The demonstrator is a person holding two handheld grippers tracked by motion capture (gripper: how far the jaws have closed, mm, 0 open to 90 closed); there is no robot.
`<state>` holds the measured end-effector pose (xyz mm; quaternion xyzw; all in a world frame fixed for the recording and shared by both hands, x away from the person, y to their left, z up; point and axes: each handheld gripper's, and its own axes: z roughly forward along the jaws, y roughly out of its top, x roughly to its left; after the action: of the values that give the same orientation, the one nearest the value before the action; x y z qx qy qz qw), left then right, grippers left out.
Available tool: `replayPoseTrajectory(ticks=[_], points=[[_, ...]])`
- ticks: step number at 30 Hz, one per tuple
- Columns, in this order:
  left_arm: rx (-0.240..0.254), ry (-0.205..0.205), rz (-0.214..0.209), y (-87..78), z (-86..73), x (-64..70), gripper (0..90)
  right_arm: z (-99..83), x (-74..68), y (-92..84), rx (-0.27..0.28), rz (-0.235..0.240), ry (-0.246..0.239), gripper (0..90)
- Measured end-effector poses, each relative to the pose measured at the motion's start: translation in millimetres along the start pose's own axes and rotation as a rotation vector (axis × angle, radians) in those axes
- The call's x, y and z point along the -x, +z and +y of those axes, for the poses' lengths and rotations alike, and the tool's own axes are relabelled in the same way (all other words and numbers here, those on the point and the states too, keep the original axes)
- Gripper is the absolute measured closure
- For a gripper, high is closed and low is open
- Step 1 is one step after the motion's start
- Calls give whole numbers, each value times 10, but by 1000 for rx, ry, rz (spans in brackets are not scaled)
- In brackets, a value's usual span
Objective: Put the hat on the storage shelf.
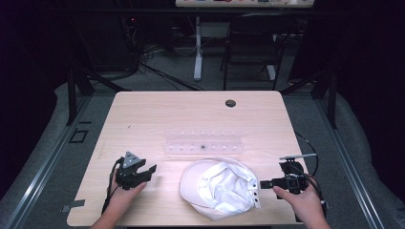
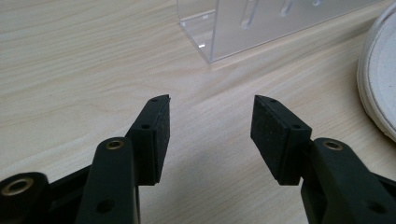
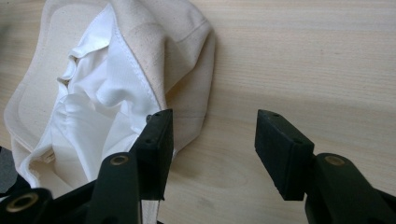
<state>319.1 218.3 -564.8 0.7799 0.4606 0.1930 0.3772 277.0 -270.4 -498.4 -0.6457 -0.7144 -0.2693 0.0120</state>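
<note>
An off-white cap lies upside down at the table's front middle, its white lining facing up. My left gripper rests on the wood to the cap's left, held by a hand. Its jaws stand open over bare table, and the cap's rim curves in at the right edge. My right gripper sits at the cap's right side and points at it. It is open too: one jaw overlaps the cap's edge and the gap shows mostly bare wood.
A clear acrylic rack lies across the table just behind the cap, and its corner is ahead of my left gripper. A dark grommet hole is near the far edge. A chair stands beyond the table.
</note>
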Motion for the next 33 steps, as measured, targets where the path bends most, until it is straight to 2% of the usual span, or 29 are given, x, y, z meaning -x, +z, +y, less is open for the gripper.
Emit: replayPoseTrajectory(ticks=[4,5,6,10,15,17,18,25,28,29,33], points=[[-1,3,0,7,2,7,475,12,-32,14,-23,13,-5,473],[-3,3,-1,10,2,10,475,7,-52,30,-9,16,13,473],[-6,5,-2,11,3,11,475,17,-46,24,-34,33,-3,472],[-5,12,-5,10,5,12,474,25,-65,39,-74,73,8,461],[1,4,-2,3,4,5,474,11,-112,84,-105,86,-1,457],[-1,4,-1,2,4,3,474,-2,-140,106,-98,90,4,456],[0,4,-2,3,4,4,474,-4,-138,110,-112,92,-8,455],[-2,13,-4,10,3,14,474,-35,-148,199,-126,133,30,455],[0,12,-5,10,3,13,474,-47,-145,230,-142,141,26,455],[0,13,-5,8,4,13,474,-56,-154,246,-133,145,41,455],[1,9,-5,7,4,22,474,-49,-149,281,-176,174,42,455]])
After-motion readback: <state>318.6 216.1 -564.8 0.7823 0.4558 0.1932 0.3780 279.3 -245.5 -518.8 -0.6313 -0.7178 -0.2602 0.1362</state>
